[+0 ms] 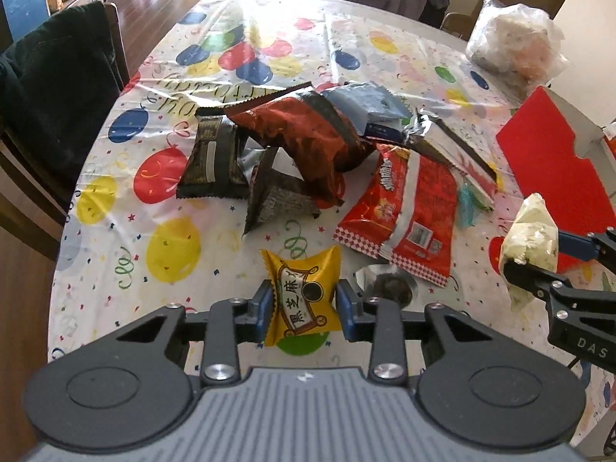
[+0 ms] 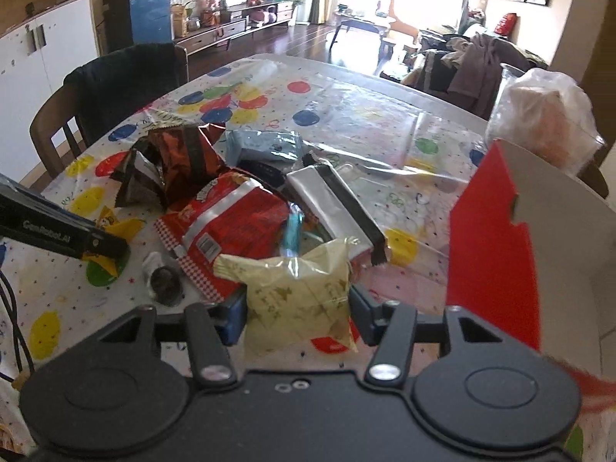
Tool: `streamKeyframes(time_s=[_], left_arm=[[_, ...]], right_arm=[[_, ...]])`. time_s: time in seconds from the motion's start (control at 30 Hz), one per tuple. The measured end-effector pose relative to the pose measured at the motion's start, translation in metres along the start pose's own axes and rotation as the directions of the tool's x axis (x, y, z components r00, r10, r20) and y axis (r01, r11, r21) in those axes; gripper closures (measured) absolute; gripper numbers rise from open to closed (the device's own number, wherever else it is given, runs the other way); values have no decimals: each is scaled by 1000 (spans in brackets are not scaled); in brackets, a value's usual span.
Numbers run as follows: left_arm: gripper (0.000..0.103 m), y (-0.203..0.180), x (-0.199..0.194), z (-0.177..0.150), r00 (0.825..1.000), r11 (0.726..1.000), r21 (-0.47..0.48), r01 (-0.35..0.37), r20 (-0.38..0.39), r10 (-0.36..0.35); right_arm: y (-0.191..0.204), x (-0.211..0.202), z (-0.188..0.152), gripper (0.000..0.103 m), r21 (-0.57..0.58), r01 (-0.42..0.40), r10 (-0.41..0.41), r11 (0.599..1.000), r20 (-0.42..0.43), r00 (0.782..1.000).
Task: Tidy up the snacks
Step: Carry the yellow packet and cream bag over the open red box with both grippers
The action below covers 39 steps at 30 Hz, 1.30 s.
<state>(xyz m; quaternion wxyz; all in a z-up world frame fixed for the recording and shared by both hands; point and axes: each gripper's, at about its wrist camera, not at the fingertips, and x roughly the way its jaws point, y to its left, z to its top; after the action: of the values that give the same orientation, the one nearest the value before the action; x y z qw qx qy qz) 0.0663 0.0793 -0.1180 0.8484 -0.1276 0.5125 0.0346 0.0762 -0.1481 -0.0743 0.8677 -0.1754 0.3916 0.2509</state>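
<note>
While both grippers are carrying a snack each, the sorting is looking barely begun. The left gripper [image 1: 302,306] is clamping its blue pads on a yellow sesame packet [image 1: 302,300], holding it near the table's near edge, and whether the packet is lifted clear of the balloon tablecloth [image 1: 169,208] is hard to tell. The right gripper [image 2: 298,313] is squeezing a pale cream packet [image 2: 298,296] between its jaws, just beside the red box [image 2: 496,246] at the right edge of the table.

Just past the left jaws, a small clear-wrapped dark sweet [image 1: 389,283] is lying loose on the cloth. Beyond it, the heap is sitting mid-table: a red chip bag [image 1: 400,215], a dark red-brown bag [image 1: 308,142], a black packet [image 1: 211,161], a grey-black packet [image 1: 275,200], a pale blue packet [image 1: 369,106] and a silver pouch [image 2: 327,196], overlapping one another. A teal wrapper [image 2: 292,231] is poking out beside the red bag.

The red box is standing open with its flap raised; its inside is mostly hidden, so what it is holding cannot be told. A clear plastic bag [image 1: 516,44] of pale food is resting at the far right corner. By my judgement, nearly every snack is still waiting to be sorted.
</note>
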Motion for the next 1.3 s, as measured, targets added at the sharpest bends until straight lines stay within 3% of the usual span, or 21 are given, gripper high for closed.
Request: streamKeyframes(time_s=[0.37, 0.67, 0.97, 1.3], left_arm=[[70, -24, -53, -8, 996, 996, 84, 40, 72, -47], [70, -68, -97, 15, 981, 978, 184, 96, 147, -124], [70, -123, -105, 45, 970, 959, 248, 134, 165, -178], [70, -209, -72, 73, 979, 955, 270, 119, 127, -158]], right_arm=[[5, -59, -8, 50, 78, 54, -58, 996, 56, 997], [-10, -105, 1, 50, 109, 127, -139, 986, 113, 984], [-69, -124, 9, 49, 174, 182, -205, 968, 122, 971], [-155, -116, 3, 50, 207, 187, -210, 960, 92, 973]])
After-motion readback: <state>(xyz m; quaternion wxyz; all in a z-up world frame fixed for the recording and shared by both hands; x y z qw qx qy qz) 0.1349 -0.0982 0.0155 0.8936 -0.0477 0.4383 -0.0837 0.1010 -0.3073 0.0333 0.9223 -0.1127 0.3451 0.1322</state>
